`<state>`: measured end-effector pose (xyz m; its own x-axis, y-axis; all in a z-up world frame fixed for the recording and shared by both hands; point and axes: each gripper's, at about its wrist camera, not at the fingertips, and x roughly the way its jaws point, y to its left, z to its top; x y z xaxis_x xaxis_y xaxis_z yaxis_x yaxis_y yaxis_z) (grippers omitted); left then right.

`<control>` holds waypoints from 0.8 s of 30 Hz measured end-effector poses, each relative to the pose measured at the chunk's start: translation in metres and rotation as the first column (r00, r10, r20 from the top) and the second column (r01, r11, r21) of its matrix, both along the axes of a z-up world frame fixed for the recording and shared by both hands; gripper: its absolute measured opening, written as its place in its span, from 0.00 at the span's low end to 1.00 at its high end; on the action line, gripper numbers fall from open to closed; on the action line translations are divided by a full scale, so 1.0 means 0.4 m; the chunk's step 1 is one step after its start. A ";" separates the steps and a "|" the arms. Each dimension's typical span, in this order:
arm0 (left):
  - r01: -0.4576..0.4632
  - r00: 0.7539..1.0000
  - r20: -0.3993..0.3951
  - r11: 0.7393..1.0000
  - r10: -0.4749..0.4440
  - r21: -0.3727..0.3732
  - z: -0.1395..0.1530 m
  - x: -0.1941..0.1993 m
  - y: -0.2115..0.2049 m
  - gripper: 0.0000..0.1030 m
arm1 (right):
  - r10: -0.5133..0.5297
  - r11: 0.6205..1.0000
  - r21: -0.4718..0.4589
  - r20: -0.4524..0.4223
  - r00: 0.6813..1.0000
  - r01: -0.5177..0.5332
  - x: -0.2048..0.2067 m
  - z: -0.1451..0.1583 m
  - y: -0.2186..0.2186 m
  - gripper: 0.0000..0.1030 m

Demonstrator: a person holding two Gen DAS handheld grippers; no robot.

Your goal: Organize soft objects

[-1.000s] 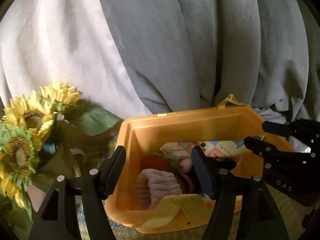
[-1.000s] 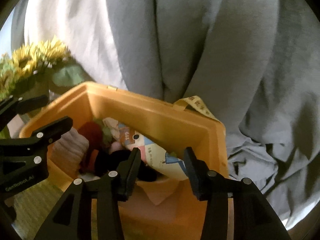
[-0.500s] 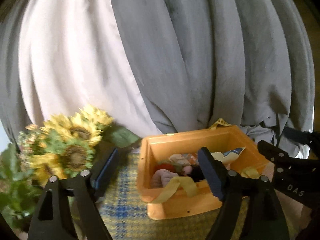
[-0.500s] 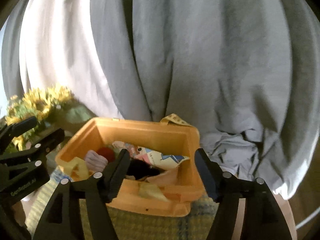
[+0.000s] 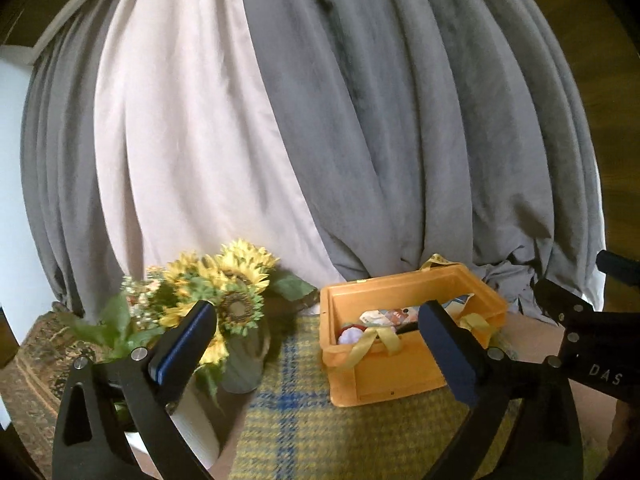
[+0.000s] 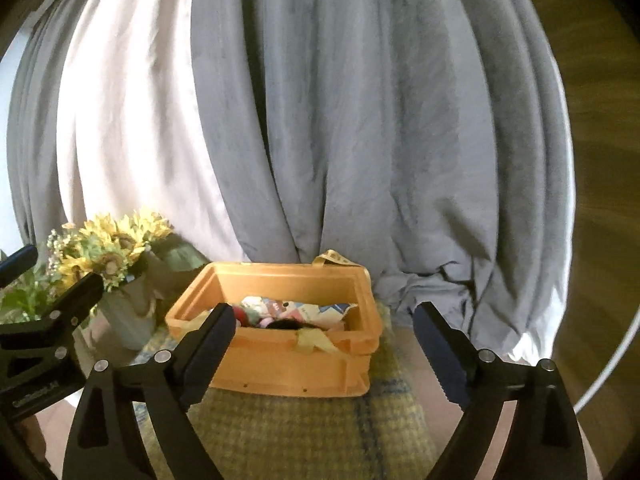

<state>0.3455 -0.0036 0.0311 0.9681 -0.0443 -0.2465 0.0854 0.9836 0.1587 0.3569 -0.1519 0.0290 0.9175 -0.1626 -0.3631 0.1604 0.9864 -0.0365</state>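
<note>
Curtain, grey [image 5: 420, 140]: hangs in heavy folds behind the table, bunched at the bottom.
Curtain, pale pink [image 5: 180, 152]: hangs left of the grey panel, partly overlapped by it.
Sunflower bouquet [image 5: 224, 284]: upright in a pale vase [image 6: 126, 326], left side of table.
Table covering [image 5: 320, 432]: yellow-green weave with blue check lines.

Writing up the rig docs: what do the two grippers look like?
Both are matte black. The left gripper and right gripper have skeletal, cut-out frames with silver bolt heads and dark blue pads on the fingers. White lettering: "DAS" on the right one's side, partly legible text on the left one's. No cables or sleeves visible.
</note>
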 end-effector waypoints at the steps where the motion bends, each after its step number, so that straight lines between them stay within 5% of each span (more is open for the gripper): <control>1: 0.001 1.000 0.002 1.000 -0.001 0.002 0.002 -0.016 0.006 1.00 | -0.010 1.000 -0.002 0.005 1.000 0.010 -0.019 0.002 0.005 0.91; 24: -0.012 0.999 -0.030 0.999 0.010 -0.050 -0.005 -0.394 0.041 1.00 | -0.005 1.000 -0.015 0.057 0.998 0.006 -0.411 0.040 0.009 0.94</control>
